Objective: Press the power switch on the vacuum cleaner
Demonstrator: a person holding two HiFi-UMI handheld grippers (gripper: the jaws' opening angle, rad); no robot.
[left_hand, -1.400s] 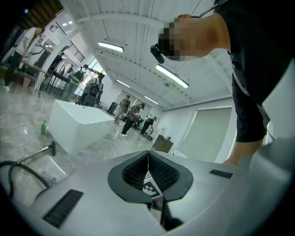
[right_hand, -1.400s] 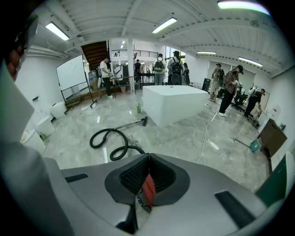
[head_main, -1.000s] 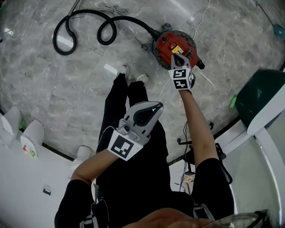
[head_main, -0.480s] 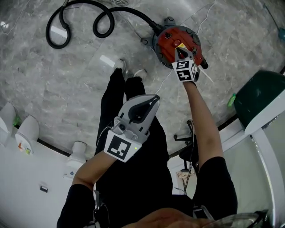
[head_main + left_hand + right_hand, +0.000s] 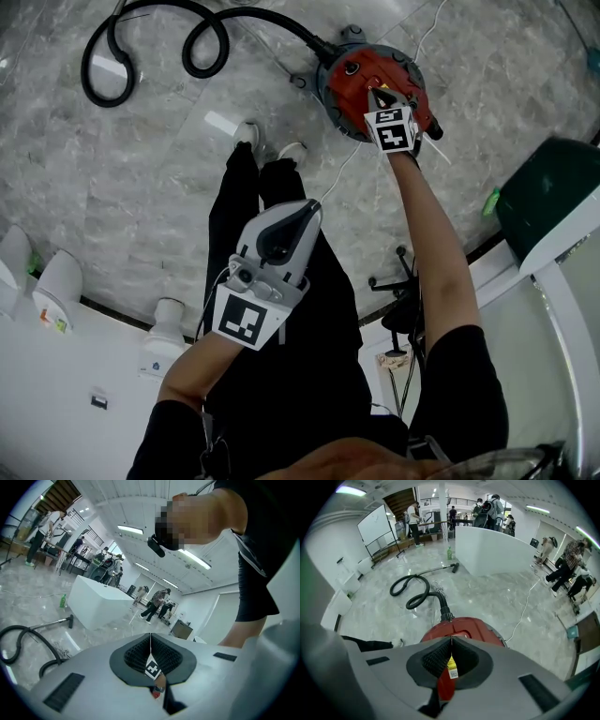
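The red round vacuum cleaner (image 5: pixel 361 80) stands on the marble floor at the top of the head view, its black hose (image 5: pixel 150 42) coiling off to the left. My right gripper (image 5: pixel 376 92) reaches over the vacuum's top, jaws shut with nothing between them; whether the tips touch the lid I cannot tell. In the right gripper view the shut tips (image 5: pixel 451 638) sit just above the red body (image 5: pixel 461 624), with a yellow label showing behind them. My left gripper (image 5: pixel 316 205) hangs shut in front of the person's legs, away from the vacuum (image 5: pixel 156 694).
The person's shoes (image 5: pixel 249 133) stand left of the vacuum. A white cable (image 5: pixel 427 36) trails from the machine. At right are a dark green object (image 5: pixel 548 197) and a green bottle (image 5: pixel 491 201). A white counter (image 5: pixel 497 552), the wand (image 5: pixel 440 568) and people fill the far room.
The right gripper has pushed further out over the vacuum's top. The left gripper has drifted slightly left and lower in the view. Both stay shut.
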